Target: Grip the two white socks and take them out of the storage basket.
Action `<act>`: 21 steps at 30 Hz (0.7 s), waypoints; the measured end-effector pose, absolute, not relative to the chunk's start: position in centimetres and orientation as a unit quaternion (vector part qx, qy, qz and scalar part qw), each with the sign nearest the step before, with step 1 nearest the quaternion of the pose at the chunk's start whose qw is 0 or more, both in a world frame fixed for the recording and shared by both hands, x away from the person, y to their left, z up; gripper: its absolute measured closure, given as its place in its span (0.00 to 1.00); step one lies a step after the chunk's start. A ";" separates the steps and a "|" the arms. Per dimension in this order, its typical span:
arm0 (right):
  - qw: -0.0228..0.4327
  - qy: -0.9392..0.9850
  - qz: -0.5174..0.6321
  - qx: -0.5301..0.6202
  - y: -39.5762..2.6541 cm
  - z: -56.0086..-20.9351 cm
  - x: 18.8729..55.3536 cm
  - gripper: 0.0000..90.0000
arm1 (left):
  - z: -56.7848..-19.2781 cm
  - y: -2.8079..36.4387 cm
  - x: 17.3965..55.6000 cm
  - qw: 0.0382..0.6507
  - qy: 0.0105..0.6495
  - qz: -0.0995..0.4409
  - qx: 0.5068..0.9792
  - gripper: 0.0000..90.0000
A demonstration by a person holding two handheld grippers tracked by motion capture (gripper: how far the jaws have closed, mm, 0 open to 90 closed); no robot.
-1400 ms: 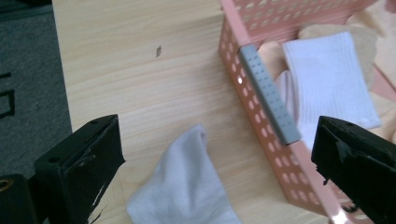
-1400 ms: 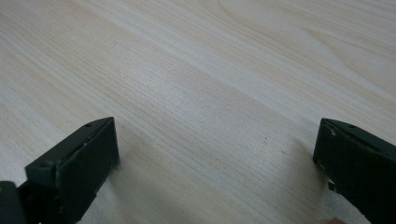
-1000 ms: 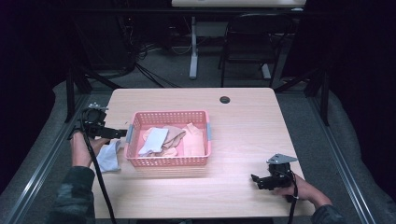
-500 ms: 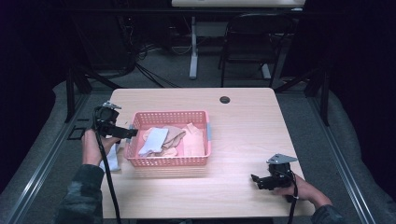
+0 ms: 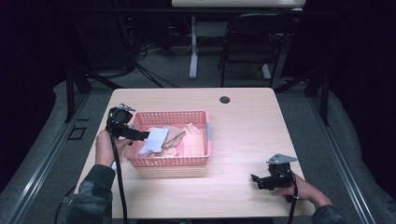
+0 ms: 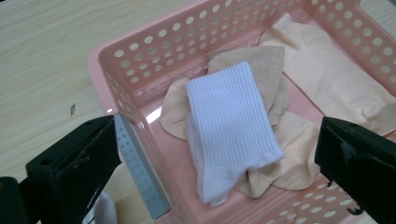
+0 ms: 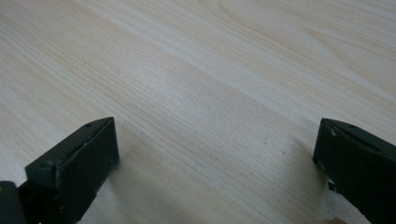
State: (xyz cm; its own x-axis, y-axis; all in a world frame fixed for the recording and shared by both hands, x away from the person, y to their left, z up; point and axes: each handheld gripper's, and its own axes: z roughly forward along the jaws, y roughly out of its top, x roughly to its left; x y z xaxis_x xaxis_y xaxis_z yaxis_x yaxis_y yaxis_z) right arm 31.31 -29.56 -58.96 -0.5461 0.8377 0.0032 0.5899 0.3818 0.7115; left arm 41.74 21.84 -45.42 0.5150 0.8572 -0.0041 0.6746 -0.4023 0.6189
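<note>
In the high view, a light wooden table (image 5: 243, 135) sits in the middle of the frame, and the room around it is dark. A grey floor (image 5: 308, 116) runs along both sides of the table, with a long metal rail (image 5: 42, 163) at the lower left. At the top of the frame there is a black chair (image 5: 247, 42), a white table leg (image 5: 193, 46) and some dark cables (image 5: 144, 70) on the floor. A small black round hole (image 5: 225, 99) is near the far edge of the table. A pink basket (image 5: 170, 161) stands on the left half of the table. The left gripper (image 5: 142, 135) is at the basket's left rim and points in at a white sock (image 5: 153, 141), which lies in the left part of the basket on top of tan cloths (image 5: 189, 140). The right gripper (image 5: 255, 178) rests low on the table at the lower right of the frame, well apart from the basket, held by a hand (image 5: 303, 189). In the left gripper view, the two black jaws stand wide apart at the bottom corners and hold nothing. The white sock lies in the middle of the frame, folded, over the tan cloths, and the basket's rim passes just by the left jaw. Bare wood fills the upper left. In the right gripper view, the jaws are also wide apart with nothing between them, and they sit just over the pale wood, which casts a soft shadow by the left jaw.
</note>
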 end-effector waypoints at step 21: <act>0.183 0.811 0.341 0.439 -29.6 -59.0 31.3 0.00 | -49.6 16.9 42.8 0.238 0.441 0.102 0.859 0.16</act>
